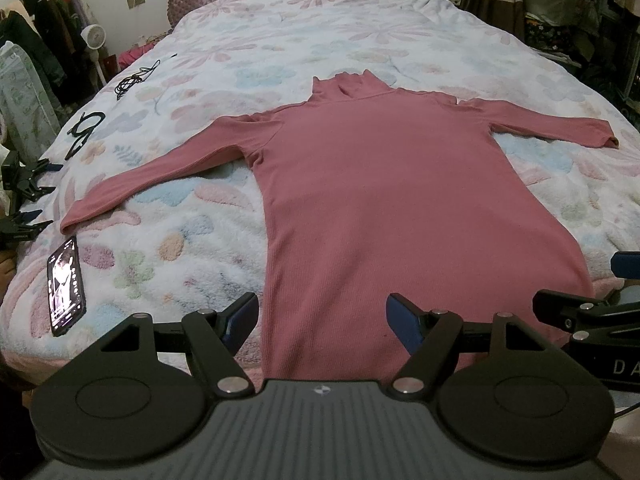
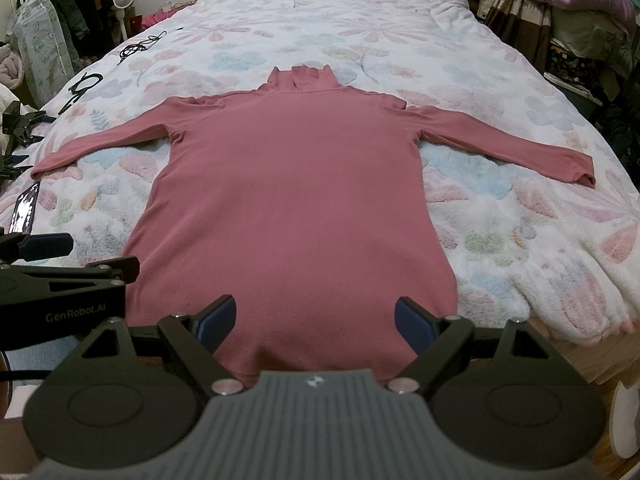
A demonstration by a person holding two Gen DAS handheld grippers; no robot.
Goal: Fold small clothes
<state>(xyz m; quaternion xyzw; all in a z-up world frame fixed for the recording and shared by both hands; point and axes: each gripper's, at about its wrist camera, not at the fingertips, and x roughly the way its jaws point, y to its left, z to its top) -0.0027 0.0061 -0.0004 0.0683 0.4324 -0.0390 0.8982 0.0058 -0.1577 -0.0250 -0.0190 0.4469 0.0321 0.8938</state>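
On the bed (image 2: 500,80), the pink turtleneck top (image 2: 296,184) lies flat with both sleeves outspread, so folding looks unstarted; the left gripper (image 1: 320,316) and right gripper (image 2: 314,320), fingers spread and empty at its hem, must next likely pinch an edge.

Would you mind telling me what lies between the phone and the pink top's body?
Only bare floral blanket between phone and pink top, clearest in the left wrist view.
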